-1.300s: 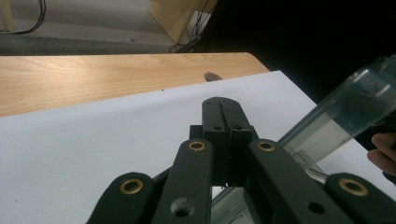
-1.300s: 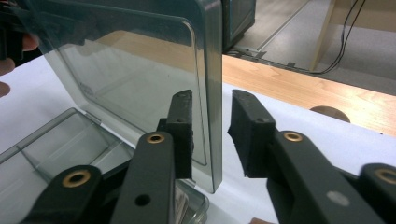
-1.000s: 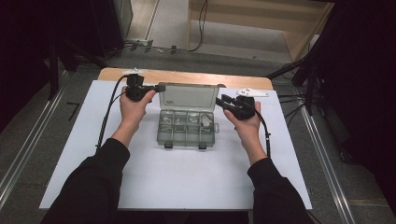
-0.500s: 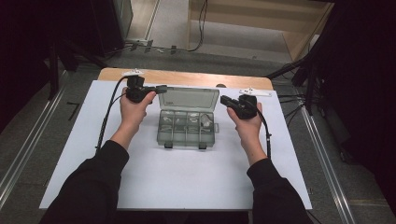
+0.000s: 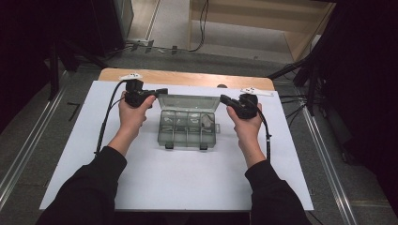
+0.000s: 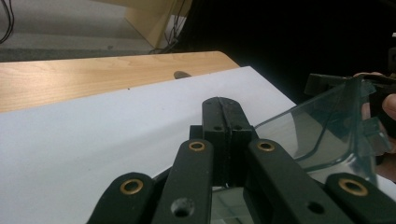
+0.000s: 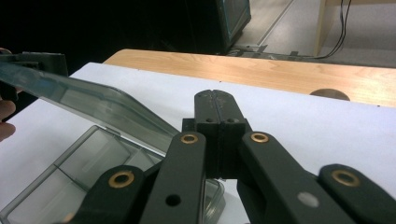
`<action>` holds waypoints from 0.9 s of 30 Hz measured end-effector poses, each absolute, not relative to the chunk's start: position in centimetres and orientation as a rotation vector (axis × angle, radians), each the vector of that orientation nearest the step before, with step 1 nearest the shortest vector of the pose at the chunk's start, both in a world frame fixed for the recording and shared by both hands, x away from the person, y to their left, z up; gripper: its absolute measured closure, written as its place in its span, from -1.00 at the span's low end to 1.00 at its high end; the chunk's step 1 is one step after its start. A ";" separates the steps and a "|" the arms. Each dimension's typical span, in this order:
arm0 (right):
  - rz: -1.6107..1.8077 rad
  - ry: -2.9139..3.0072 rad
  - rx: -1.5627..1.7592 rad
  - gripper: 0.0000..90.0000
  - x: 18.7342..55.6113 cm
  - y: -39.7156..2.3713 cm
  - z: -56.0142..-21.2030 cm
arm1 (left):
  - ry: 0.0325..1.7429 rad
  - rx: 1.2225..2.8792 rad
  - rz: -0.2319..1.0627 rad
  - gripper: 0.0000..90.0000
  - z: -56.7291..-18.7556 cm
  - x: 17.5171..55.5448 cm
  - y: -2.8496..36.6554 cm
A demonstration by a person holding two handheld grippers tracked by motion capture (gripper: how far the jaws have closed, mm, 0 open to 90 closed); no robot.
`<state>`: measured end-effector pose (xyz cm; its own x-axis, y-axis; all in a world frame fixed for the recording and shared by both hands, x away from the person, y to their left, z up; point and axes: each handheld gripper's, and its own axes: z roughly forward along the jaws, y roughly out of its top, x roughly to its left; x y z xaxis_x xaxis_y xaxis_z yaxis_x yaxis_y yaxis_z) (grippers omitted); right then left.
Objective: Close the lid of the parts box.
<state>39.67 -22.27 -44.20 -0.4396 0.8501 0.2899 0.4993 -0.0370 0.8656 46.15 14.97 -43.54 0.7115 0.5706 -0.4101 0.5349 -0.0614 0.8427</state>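
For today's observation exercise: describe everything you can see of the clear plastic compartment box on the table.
The compartment box looks like smoky transparent plastic, rectangular, split by thin walls into two rows of small cells. A few pale small items lie in the back row; what they are is too small to tell. Two dark latches sit on its front edge. Its hinged lid is open, tilted up at the back. It rests on the white sheet. The left gripper and right gripper, jaws closed, meet the lid's ends.

Bright tabletop, dark surroundings, soft focus
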 end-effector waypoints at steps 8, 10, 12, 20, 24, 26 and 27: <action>1.469 1.927 1.346 0.94 38.5 -22.0 -43.8 | 0.871 1.701 0.053 0.98 -43.4 44.8 15.3; 1.481 1.928 1.339 0.94 38.3 -22.0 -43.8 | 0.870 1.705 0.056 0.98 -43.4 44.4 15.4; 1.468 1.933 1.320 0.94 38.0 -21.9 -43.8 | 0.865 1.706 0.060 0.98 -43.4 44.0 15.5; 1.481 1.936 1.289 0.94 36.7 -21.8 -44.1 | 0.845 1.696 0.056 0.98 -43.5 42.3 16.0; 1.480 1.937 1.275 0.94 36.0 -21.8 -44.1 | 0.830 1.701 0.064 0.98 -43.7 41.3 16.1; 1.468 1.940 1.258 0.94 35.6 -21.7 -44.1 | 0.825 1.706 0.072 0.98 -43.8 40.9 16.1; 1.469 1.942 1.251 0.94 35.4 -21.7 -44.1 | 0.824 1.706 0.075 0.98 -43.9 40.7 16.2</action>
<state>35.45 -21.66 -44.09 -0.5183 0.8335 0.1916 0.4112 0.0464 0.9104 40.65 16.16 -43.88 0.7487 0.5534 -0.3649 0.4784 -0.0701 0.8753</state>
